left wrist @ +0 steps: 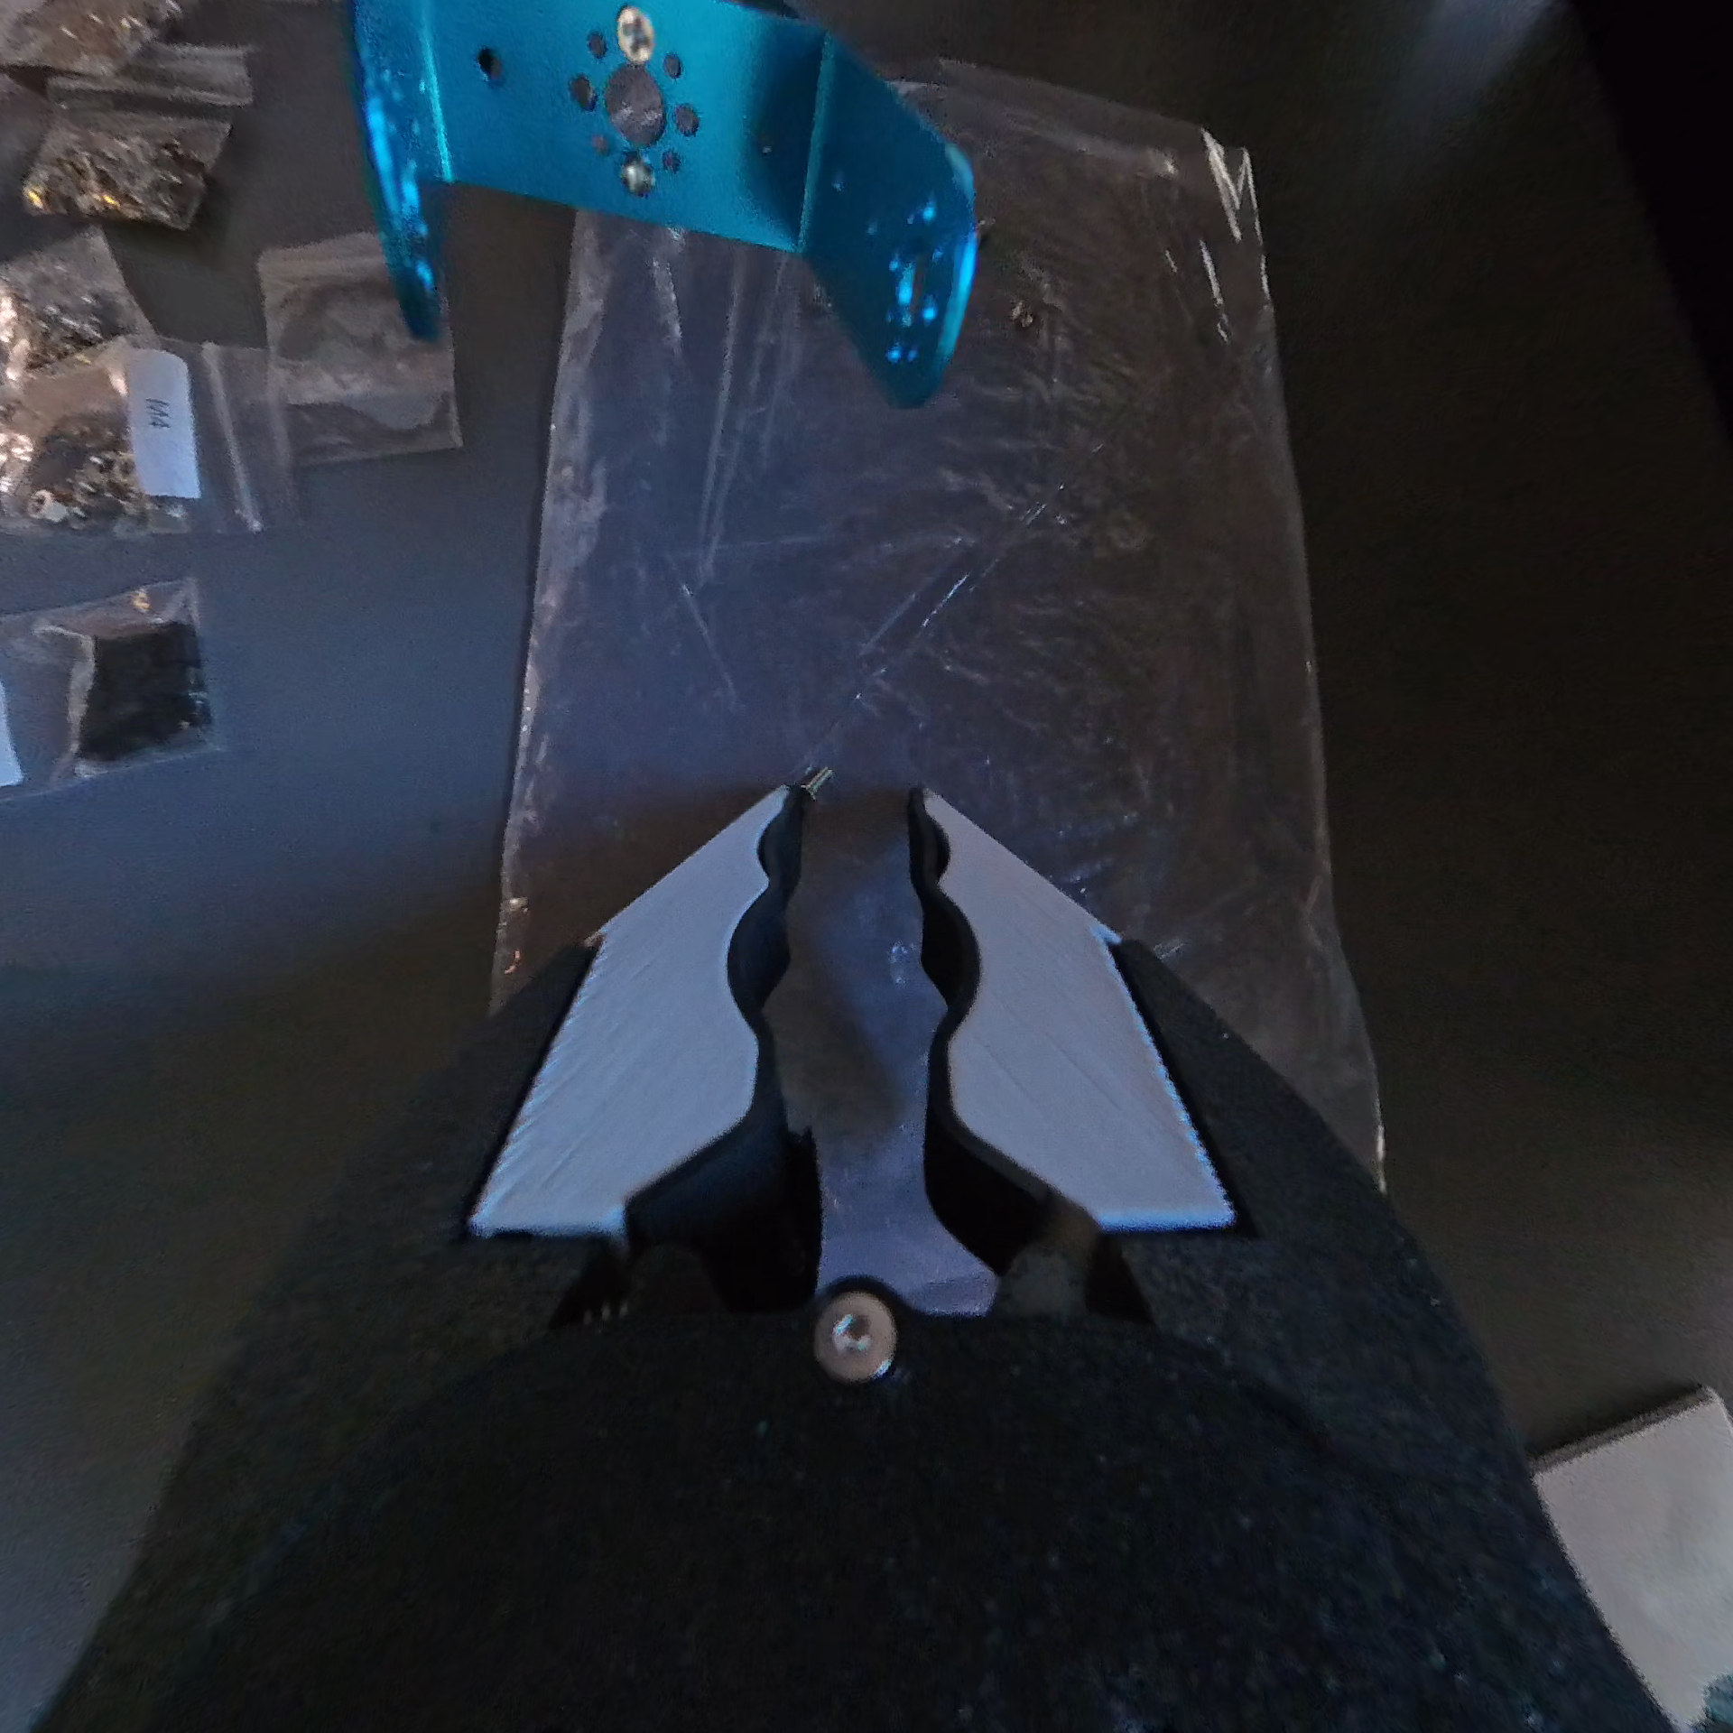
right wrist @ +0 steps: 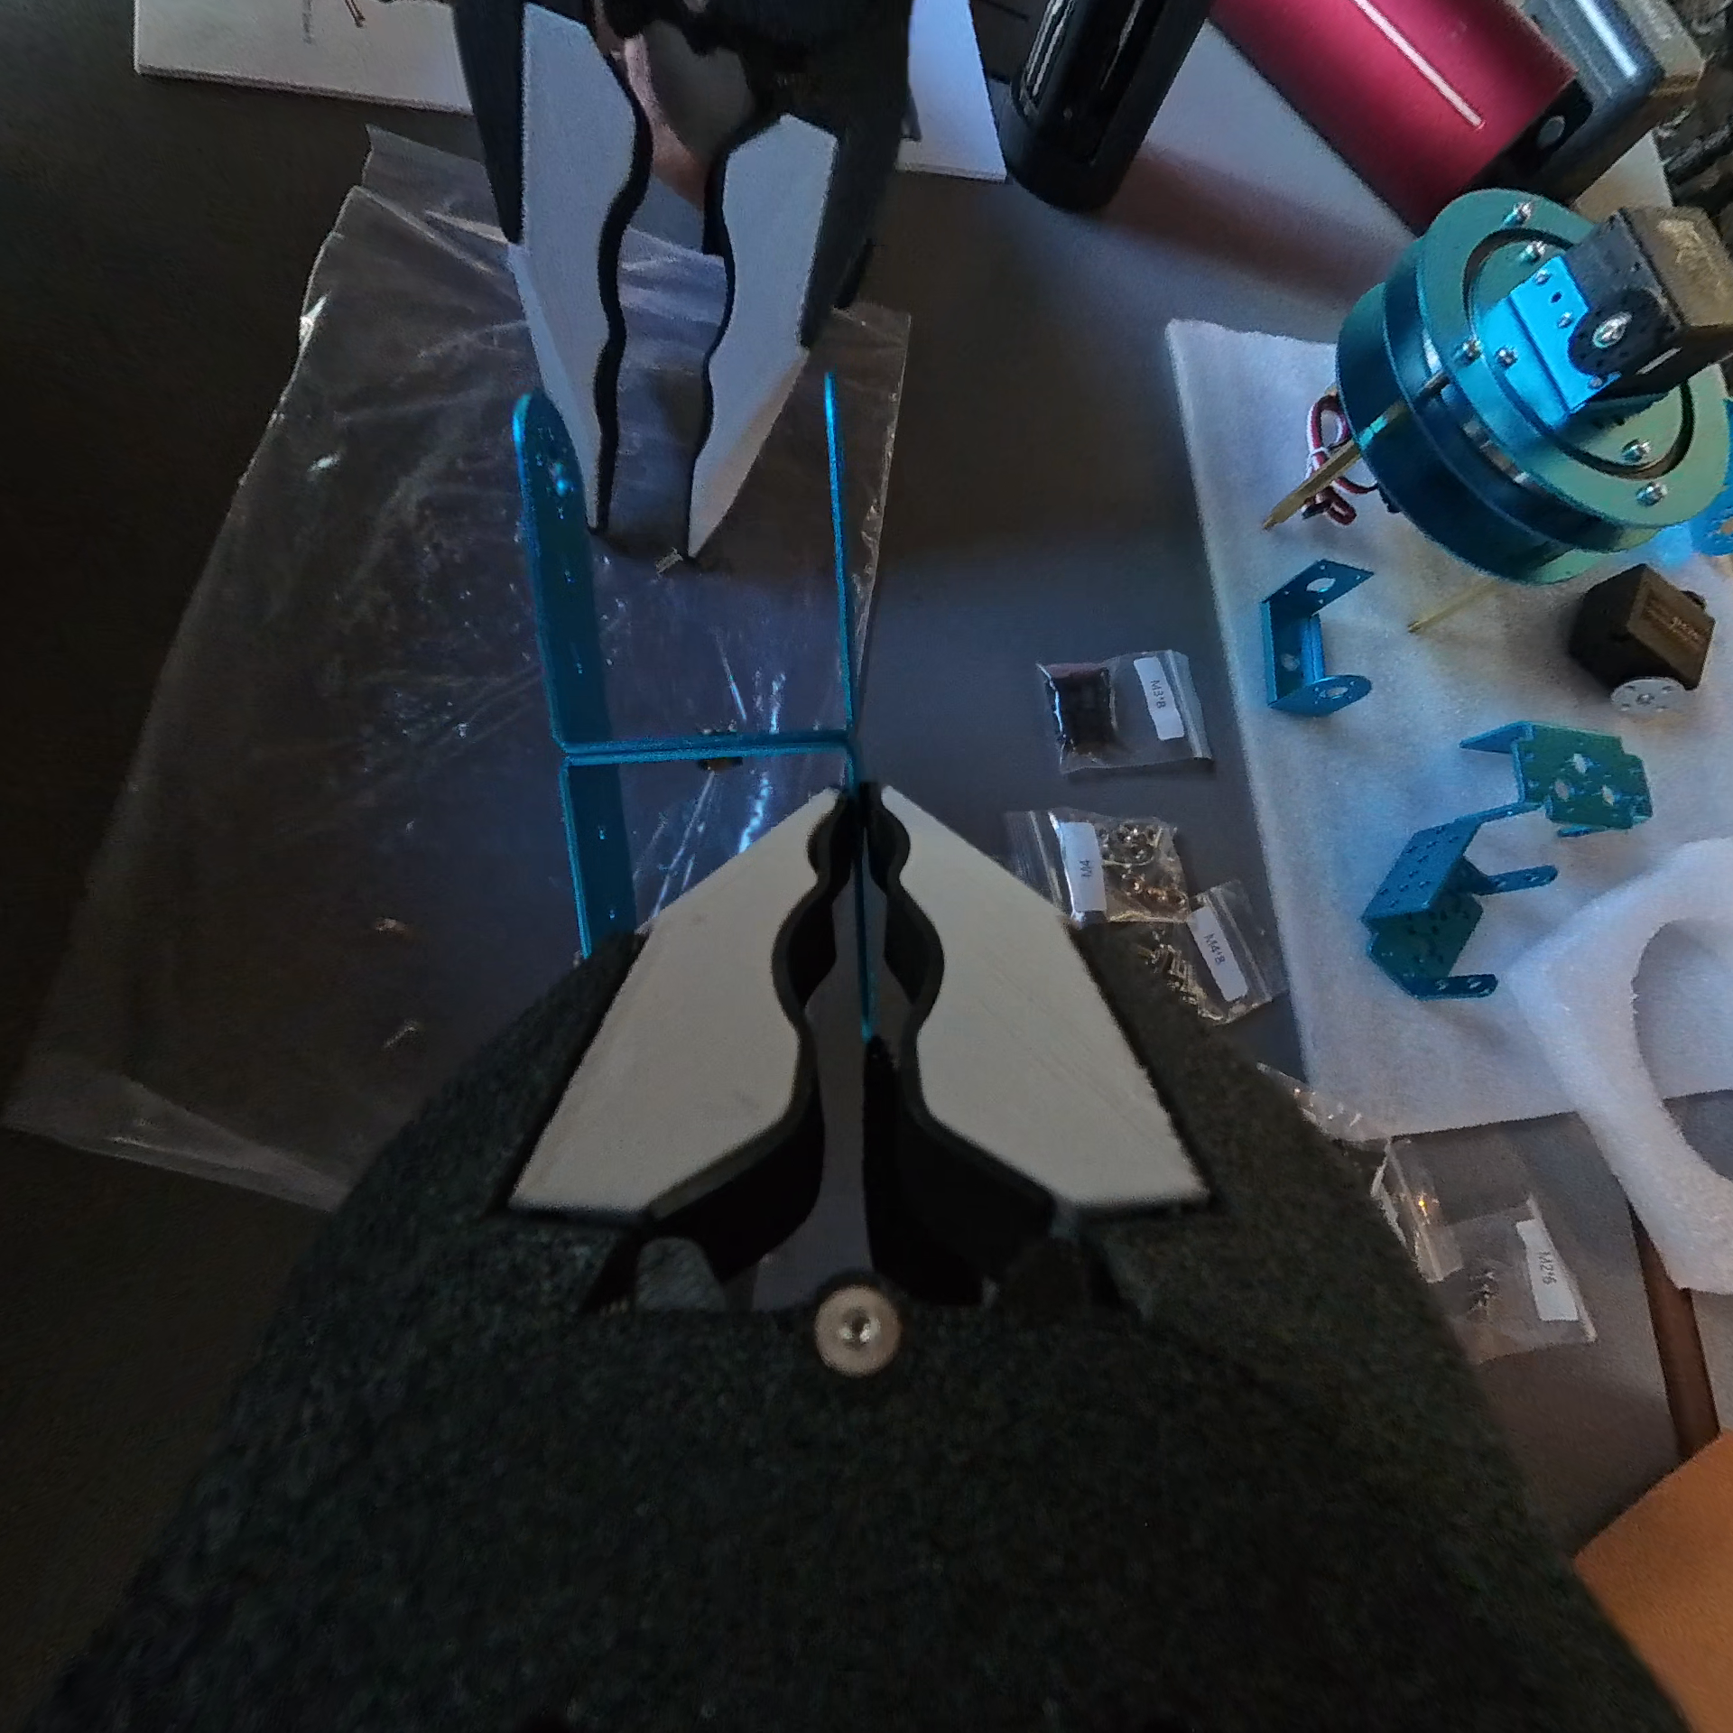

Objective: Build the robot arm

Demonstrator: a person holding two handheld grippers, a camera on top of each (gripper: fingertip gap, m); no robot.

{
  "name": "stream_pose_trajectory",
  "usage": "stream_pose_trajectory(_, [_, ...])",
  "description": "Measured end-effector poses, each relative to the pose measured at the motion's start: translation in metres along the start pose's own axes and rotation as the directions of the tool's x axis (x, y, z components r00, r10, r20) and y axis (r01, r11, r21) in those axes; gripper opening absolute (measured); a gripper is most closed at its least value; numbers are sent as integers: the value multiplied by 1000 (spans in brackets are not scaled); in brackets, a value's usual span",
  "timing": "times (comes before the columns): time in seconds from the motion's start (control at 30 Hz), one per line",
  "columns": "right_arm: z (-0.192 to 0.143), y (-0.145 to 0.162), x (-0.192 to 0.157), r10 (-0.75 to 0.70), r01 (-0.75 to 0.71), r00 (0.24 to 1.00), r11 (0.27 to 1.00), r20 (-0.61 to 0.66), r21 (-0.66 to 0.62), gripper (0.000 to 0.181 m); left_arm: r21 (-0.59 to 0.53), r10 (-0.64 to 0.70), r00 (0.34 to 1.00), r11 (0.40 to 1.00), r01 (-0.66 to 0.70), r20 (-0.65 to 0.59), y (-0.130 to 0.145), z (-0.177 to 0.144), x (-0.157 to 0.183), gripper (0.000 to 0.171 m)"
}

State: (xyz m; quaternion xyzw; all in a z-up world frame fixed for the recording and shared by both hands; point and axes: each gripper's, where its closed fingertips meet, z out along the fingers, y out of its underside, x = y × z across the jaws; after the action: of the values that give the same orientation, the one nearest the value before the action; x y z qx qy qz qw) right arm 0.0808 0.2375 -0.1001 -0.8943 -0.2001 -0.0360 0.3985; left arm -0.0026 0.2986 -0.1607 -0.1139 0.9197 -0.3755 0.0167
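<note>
My right gripper (right wrist: 858, 797) is pinched on one thin side wall of a blue metal bracket (right wrist: 694, 745), an H-shaped piece seen edge-on in the right wrist view, and it holds the bracket up over a clear plastic bag (right wrist: 309, 713) that lies flat on the dark tabletop (right wrist: 985, 525). In the left wrist view the same bracket (left wrist: 656, 122) hangs at the top of the frame, its flat face drilled with a ring of small holes around a larger one, a screw head above and below. My left gripper (left wrist: 858, 797) sits low over the bag (left wrist: 1032, 581) with its jaws spread a little, nothing between them; a tiny screw (left wrist: 820, 778) lies on the bag right at the tip of one finger, and I cannot tell whether it touches. From the right wrist view that gripper (right wrist: 647, 549) points down between the bracket's two far arms. To the right of the bag lie several small bags of screws (right wrist: 1125, 872), each with a white label. Beyond them a white foam sheet (right wrist: 1247, 844) carries more small blue brackets (right wrist: 1308, 642), a round blue turntable base (right wrist: 1529, 413) with a black motor fixed on top, and a loose black motor (right wrist: 1646, 638). A red cylinder (right wrist: 1388, 94) lies at the far edge.
</note>
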Motion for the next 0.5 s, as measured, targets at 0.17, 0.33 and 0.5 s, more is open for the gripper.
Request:
stream_pose_trajectory(0.17, [2, 5, 1, 1, -1, 1000, 1000, 5, -13, 0, 27, 11, 1000, 1000, -11, -2, -3, 0, 4, 17])
stream_pose_trajectory(0.33, [0, 1, 1, -9, 9, 1000, 1000, -3, -5, 0, 55, 50, 999, 997, -51, 16, -7, -1, -3, 17])
stream_pose_trajectory(0.5, [-1, -2, 0, -17, 17, 1000, 1000, -2, -3, 1, 11, 53, 995, 999, -53, -87, -3, 2, 6, 21])
